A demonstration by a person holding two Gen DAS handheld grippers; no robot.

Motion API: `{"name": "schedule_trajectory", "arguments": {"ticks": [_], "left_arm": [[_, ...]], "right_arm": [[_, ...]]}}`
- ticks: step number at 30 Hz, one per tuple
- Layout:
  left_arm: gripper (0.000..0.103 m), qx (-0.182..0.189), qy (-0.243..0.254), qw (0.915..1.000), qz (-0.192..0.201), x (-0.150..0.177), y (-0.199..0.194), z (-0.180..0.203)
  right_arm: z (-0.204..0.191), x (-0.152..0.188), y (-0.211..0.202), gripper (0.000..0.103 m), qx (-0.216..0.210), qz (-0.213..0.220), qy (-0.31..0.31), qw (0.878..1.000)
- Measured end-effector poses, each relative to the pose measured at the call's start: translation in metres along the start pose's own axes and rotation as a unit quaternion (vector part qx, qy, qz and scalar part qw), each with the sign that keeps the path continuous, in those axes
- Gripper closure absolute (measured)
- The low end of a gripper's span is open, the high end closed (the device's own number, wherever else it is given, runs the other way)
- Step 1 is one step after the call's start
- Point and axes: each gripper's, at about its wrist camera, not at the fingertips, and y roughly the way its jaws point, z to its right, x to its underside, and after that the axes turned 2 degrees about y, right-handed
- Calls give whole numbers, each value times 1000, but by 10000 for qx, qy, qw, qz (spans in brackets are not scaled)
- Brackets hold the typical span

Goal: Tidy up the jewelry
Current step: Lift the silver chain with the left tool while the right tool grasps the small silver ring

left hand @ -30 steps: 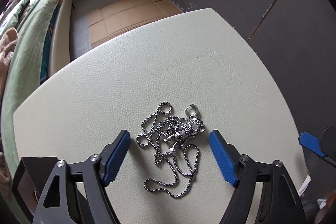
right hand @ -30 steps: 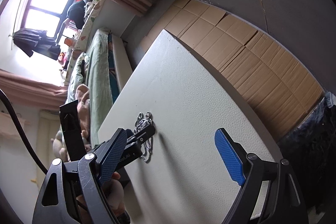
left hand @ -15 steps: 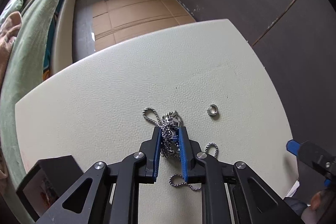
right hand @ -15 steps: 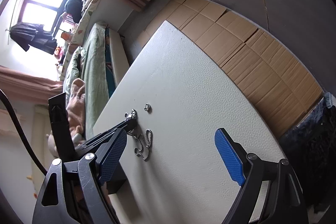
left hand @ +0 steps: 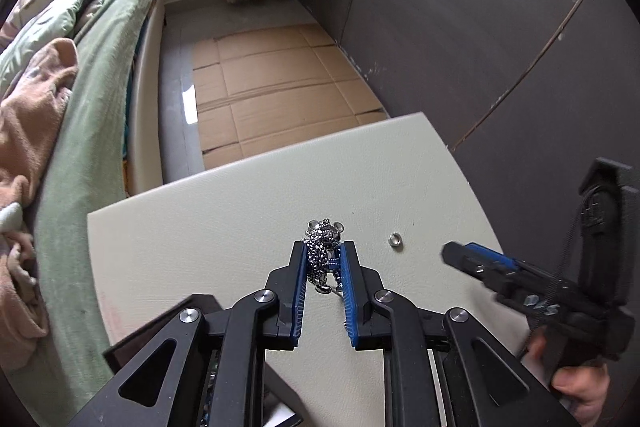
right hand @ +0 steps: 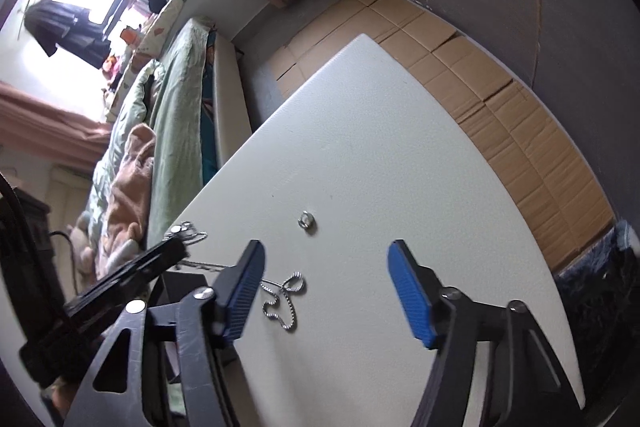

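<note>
- Table (left hand: 248,211) fills the lower middle of the left view.
- Right gripper (right hand: 326,267), at the bottom of its own view, is spread wide with nothing between the pads.
- Left gripper (left hand: 324,257), bottom centre, is clamped on the bunched necklace (left hand: 322,247).
- A loop of chain trails on the table beside the right gripper's left pad.
- Ring (left hand: 395,238) lies loose, right of the necklace.
</note>
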Motion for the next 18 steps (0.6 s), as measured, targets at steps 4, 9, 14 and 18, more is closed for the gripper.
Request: {"name": "schedule_trajectory", "arguments": {"ticks": [4, 9, 14, 18], "left_arm": [[86, -57, -105, 9998, 183, -2, -24, -13], [86, -116, -198, 9990, 374, -6, -50, -25], [86, -158, -170, 9979, 604, -10, -79, -28], [86, -241, -139, 9963, 811, -13, -104, -30]], "right_arm": [[-25, -1, 15, 61, 429, -102, -702, 9966], [-55, -2, 29, 68, 756, -237, -1511, 9853], [-67, -4, 40, 68, 1119, -315, -1924, 9744], [-71, -1, 49, 68, 1408, -365, -2123, 9663]]}}
